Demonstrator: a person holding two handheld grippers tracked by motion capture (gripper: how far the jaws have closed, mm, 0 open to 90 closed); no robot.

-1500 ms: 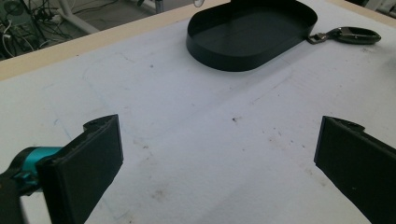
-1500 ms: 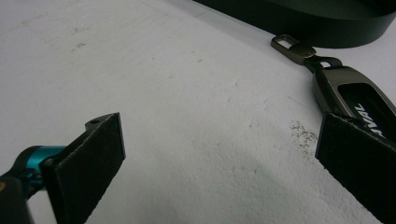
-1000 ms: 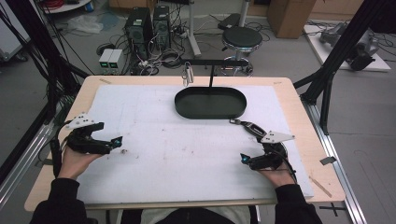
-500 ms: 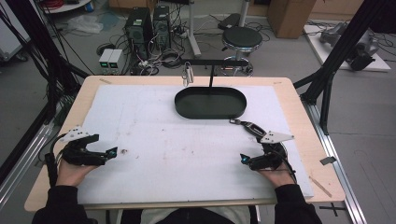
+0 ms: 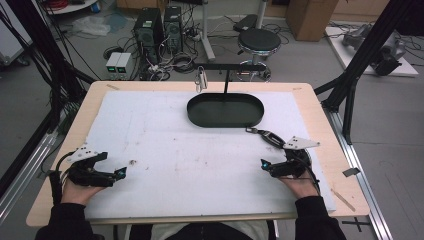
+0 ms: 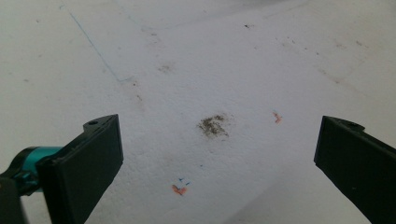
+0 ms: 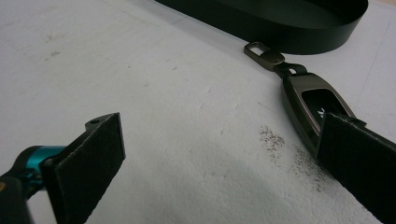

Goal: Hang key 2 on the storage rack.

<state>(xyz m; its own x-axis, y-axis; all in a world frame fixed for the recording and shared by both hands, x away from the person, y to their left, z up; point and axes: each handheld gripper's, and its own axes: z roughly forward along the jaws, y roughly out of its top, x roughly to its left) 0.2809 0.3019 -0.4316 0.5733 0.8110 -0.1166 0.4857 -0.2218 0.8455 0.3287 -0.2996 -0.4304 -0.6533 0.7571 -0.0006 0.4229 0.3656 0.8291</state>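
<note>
A dark metal key-fob case (image 5: 267, 136) with a clasp lies on the white mat (image 5: 200, 160), just in front of the right end of a black oval tray (image 5: 225, 124). My right gripper (image 5: 264, 164) rests on the mat close behind the case. In the right gripper view it (image 7: 219, 135) is open, with the case (image 7: 308, 98) partly hidden behind the right jaw and the tray (image 7: 280, 28) beyond. My left gripper (image 5: 119, 172) sits at the mat's front left. In the left gripper view it (image 6: 218, 135) is open over bare, stained mat.
A black T-shaped stand (image 5: 227, 67) with a hanging clip (image 5: 201, 80) rises behind the tray. The wooden table edge (image 5: 345, 165) frames the mat. A stool (image 5: 259, 41) and computer cases (image 5: 160, 25) stand on the floor beyond.
My left gripper has drawn back toward the table's front edge and settled lower on the mat. The right gripper and the key-fob case have not moved.
</note>
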